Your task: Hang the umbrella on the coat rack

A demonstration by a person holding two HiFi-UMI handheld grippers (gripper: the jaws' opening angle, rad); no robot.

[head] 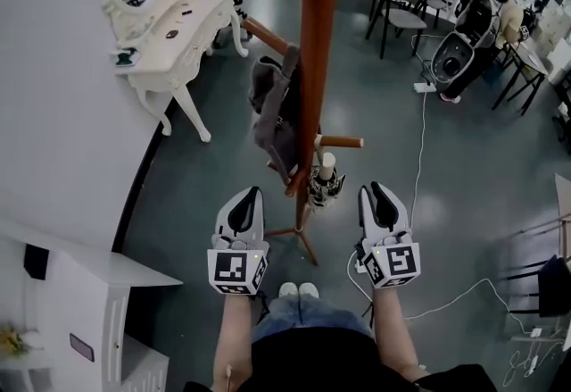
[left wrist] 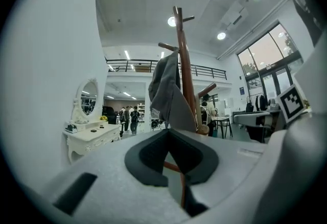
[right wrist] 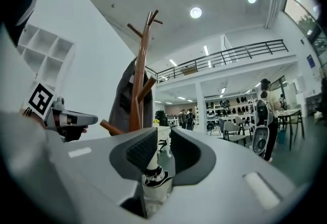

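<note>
The left gripper [head: 252, 194] has its 2 dark-padded jaws closed tip to tip with nothing clamped. Only a brown leg of the rack and the floor show through the slit behind the tips. The right gripper [head: 375, 189] holds its 2 jaws a narrow gap apart and empty, and its own view looks through that gap at the umbrella beyond.

The 2 grippers sit side by side, one on each side of the foot of the tall brown wooden coat rack [head: 317, 51]. The folded umbrella [head: 321, 187], pale with dark trim and a beige cylindrical handle, hangs low against the rack's pole. It is just beneath a short peg pointing right, handle end up, and touches neither gripper.

Higher up, a grey garment [head: 268, 91] hangs on the pole's left side. Well apart, a white dressing table [head: 192, 20] with an oval mirror stands against the wall.
</note>
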